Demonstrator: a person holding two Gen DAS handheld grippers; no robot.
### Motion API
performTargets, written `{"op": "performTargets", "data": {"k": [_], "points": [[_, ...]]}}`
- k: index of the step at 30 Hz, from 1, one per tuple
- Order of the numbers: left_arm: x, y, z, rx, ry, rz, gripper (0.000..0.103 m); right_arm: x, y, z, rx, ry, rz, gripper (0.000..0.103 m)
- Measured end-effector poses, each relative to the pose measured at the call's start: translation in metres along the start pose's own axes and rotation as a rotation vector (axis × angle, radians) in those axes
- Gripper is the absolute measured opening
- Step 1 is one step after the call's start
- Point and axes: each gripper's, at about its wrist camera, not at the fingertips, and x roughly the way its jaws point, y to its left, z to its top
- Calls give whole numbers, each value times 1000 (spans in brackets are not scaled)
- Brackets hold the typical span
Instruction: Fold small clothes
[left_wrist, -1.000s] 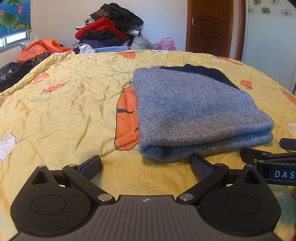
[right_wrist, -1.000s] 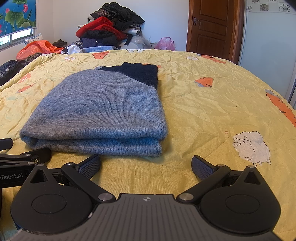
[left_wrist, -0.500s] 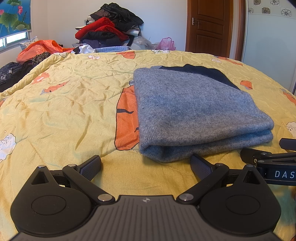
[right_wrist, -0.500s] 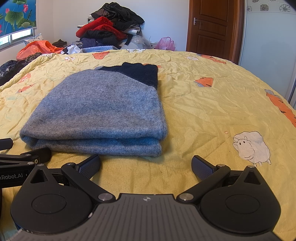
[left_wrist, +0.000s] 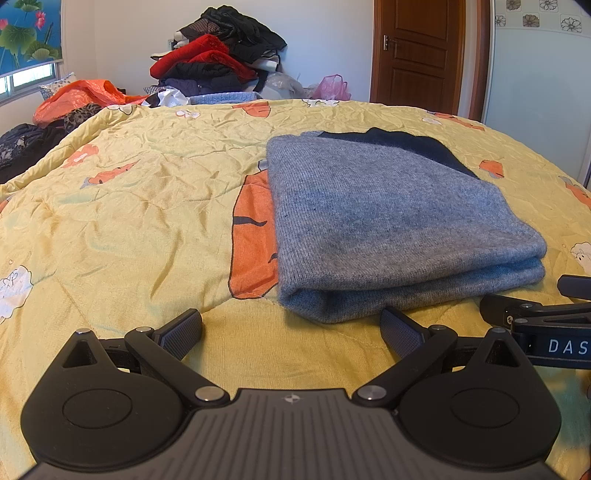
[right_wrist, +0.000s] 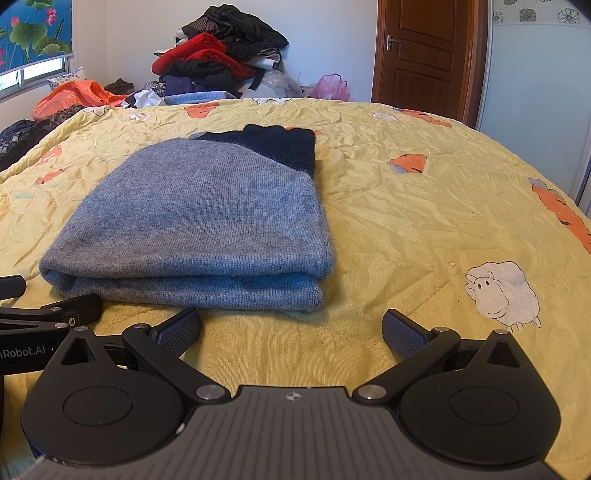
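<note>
A grey knit sweater (left_wrist: 388, 221) with a dark navy part at its far end lies folded in layers on the yellow bedspread (left_wrist: 129, 221). It also shows in the right wrist view (right_wrist: 207, 218). My left gripper (left_wrist: 291, 328) is open and empty, just short of the sweater's near folded edge, toward its left corner. My right gripper (right_wrist: 291, 328) is open and empty, in front of the sweater's near right corner. Each gripper shows at the edge of the other's view: the right one in the left wrist view (left_wrist: 535, 321), the left one in the right wrist view (right_wrist: 48, 317).
A pile of red, black and dark clothes (left_wrist: 218, 62) stands beyond the far edge of the bed. An orange bag (left_wrist: 81, 96) and dark clothes lie at the far left. A brown door (left_wrist: 417, 55) is at the back right.
</note>
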Motion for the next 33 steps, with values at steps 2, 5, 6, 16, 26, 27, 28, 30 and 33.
{"op": "performTargets", "data": {"k": [2,5,6,16,26,27,28,30,33], "points": [[0,0,0,0,0,-1,103,0,0,0,0,0,0,103],[0,0,0,0,1,-2,103,0,0,0,0,0,0,103],[0,0,0,-1,1,-4,103,0,0,0,0,0,0,103],[-2,1,0,-2,8,-9,103,0,0,0,0,0,0,103],[-12,-2,3,-11,107,0,103,-1,0,-1,0,0,0,103],[-14,-1,3,-15,121,-9,103,-1,0,-1,0,0,0,103],[-17,0,3,-28,132,-16,103,-1,0,-1,0,0,1,103],[-24,4,2,-67,146,-31,103,-2,0,-1,2,3,3,103],[-34,15,1,-165,157,-57,103,-8,1,-2,-7,21,8,103]]}}
